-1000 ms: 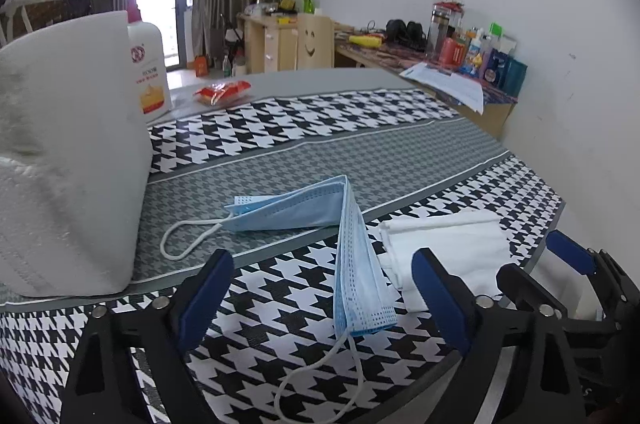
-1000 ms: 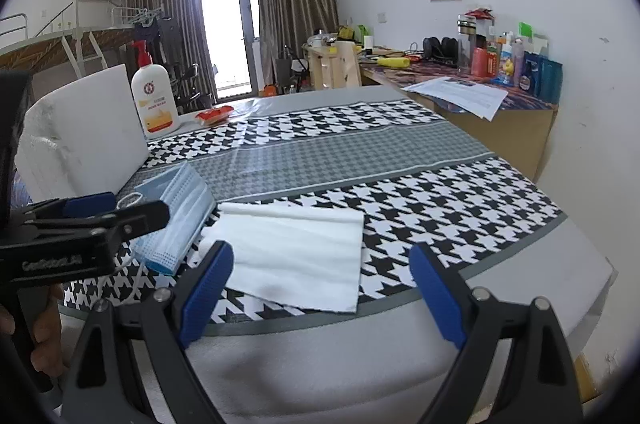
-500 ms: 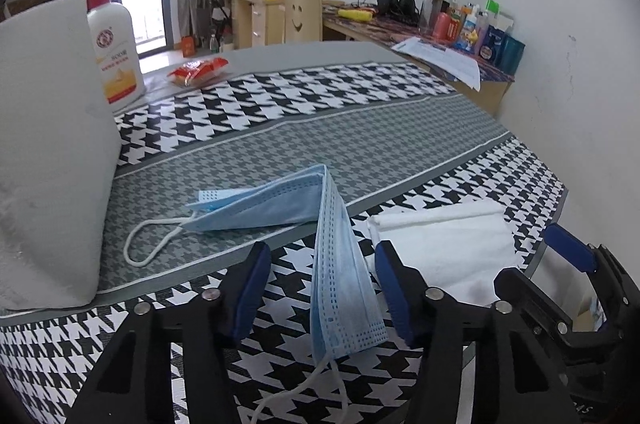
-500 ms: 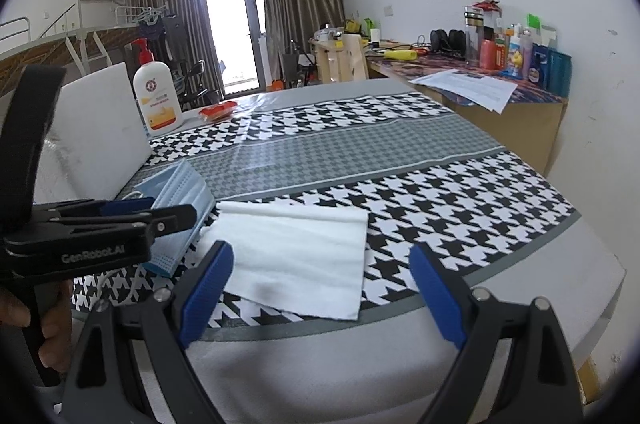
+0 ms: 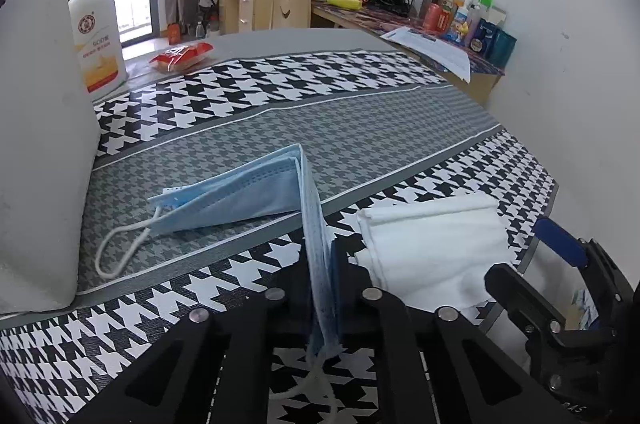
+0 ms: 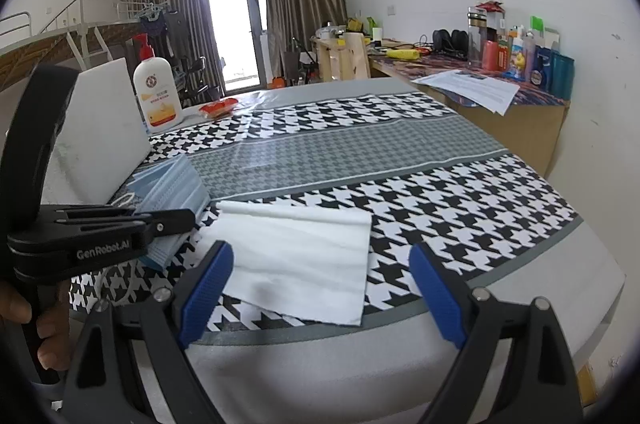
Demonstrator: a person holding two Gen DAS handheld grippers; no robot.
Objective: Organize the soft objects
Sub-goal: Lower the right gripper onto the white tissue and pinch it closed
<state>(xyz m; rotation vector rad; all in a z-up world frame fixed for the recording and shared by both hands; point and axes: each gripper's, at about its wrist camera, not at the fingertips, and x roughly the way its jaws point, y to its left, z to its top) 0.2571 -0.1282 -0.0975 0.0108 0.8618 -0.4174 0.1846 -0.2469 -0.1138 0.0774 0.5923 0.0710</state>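
A folded light-blue face mask (image 5: pixel 240 192) lies on the houndstooth tablecloth (image 5: pixel 320 92), its near end raised. My left gripper (image 5: pixel 322 264) is shut on that near end; it also shows in the right wrist view (image 6: pixel 188 218), clamped on the mask (image 6: pixel 168 188). A white folded cloth (image 5: pixel 436 240) lies just right of the mask, near the table's front edge. My right gripper (image 6: pixel 320 284) is open and empty, hovering just in front of the white cloth (image 6: pixel 296 260).
A big white foam block (image 5: pixel 36 144) stands at the left. A lotion pump bottle (image 5: pixel 98 36) and a red snack packet (image 5: pixel 180 54) sit behind it. A cluttered side desk (image 6: pixel 500 80) runs along the right wall.
My left gripper has closed from wide open onto the near end of the mask. The right gripper has stayed open in about the same place.
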